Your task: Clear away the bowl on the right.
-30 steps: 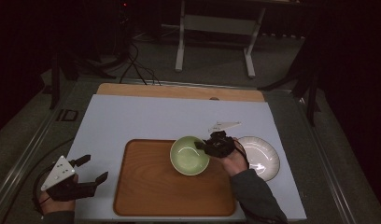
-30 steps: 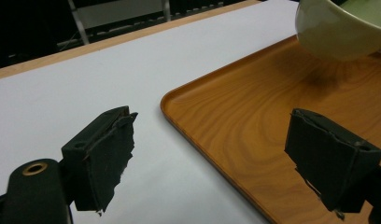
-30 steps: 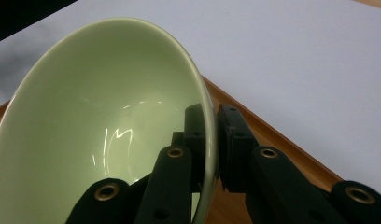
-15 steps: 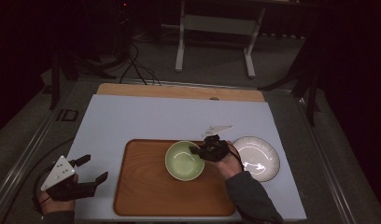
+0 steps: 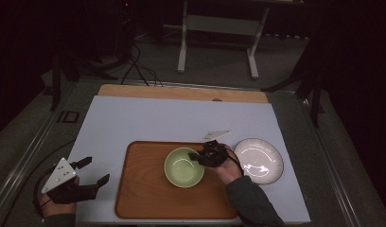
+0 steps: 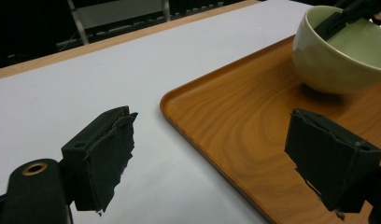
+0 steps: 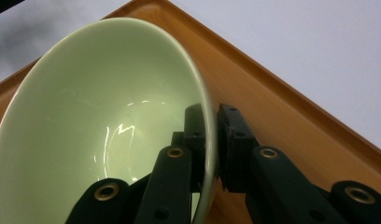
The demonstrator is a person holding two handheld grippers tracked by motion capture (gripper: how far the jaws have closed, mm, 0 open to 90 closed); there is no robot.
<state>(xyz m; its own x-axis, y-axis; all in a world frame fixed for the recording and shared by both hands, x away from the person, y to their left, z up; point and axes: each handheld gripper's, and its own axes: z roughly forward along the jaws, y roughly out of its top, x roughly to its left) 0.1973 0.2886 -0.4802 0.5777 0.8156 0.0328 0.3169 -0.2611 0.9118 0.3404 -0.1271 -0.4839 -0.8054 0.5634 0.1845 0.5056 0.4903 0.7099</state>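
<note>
At the near left corner of the pale grey table (image 5: 148, 118), the left gripper (image 5: 89, 177) hovers released, its jaws spread wide just off the left edge of the rectangular brown wooden tray (image 5: 144, 194), exactly where it was a second ago. The round pale green glazed ceramic bowl (image 5: 183, 167) is smooth, glossy and empty; it sits over the tray's right half, toward the far edge. The right gripper (image 5: 198, 156) is clenched on the bowl's right rim, one jaw inside the wall and one outside. Since the earlier frames the bowl and this gripper have slid leftward and nearer, away from the round white ceramic plate (image 5: 258, 161) lying on the table beside the tray's right edge.
</note>
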